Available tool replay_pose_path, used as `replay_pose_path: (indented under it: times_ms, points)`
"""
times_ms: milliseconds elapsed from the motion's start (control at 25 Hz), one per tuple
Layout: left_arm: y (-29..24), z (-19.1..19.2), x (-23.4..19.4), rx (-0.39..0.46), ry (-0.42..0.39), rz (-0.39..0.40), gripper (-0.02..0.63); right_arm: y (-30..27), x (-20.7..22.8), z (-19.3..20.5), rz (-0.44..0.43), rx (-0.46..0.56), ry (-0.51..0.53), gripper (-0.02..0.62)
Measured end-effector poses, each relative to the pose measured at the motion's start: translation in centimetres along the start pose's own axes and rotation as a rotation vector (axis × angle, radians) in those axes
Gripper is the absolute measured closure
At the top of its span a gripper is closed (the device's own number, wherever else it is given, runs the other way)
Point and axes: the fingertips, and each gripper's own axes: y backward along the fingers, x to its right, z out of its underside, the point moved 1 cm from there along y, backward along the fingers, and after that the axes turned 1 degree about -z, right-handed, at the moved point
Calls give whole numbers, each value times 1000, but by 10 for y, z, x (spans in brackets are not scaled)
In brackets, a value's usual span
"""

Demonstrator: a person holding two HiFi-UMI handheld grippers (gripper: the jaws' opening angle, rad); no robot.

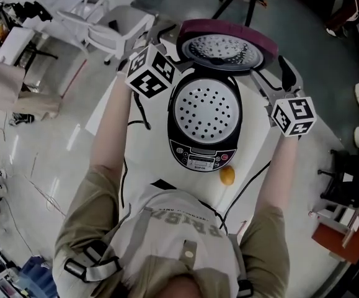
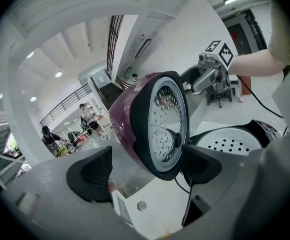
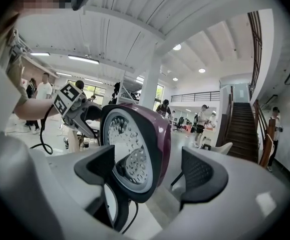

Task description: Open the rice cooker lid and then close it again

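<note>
Since the rice cooker lid (image 1: 226, 42) stands fully raised, the left claw (image 2: 146, 169) and right claw (image 3: 150, 176) flank it — jaws spread wide, gripping nothing, the lid's rim just ahead between each pair — probably poised to swing it shut.
</note>
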Motion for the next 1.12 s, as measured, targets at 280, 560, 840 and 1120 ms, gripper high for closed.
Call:
replay_pose_path:
  times_ms: [280, 560, 840, 1120]
  points:
    - [-16, -5, 5, 7, -24, 37, 161, -16, 1, -6, -62, 21, 16, 175]
    - [-18, -5, 7, 7, -40, 45, 158, -21, -10, -11, -118, 25, 39, 172]
    - [-15, -4, 12, 4, -44, 57, 156, -17, -15, -12, -136, 41, 8, 169]
    - [-7, -3, 18, 8, -48, 61, 156, -9, -24, -11, -159, 29, 26, 161]
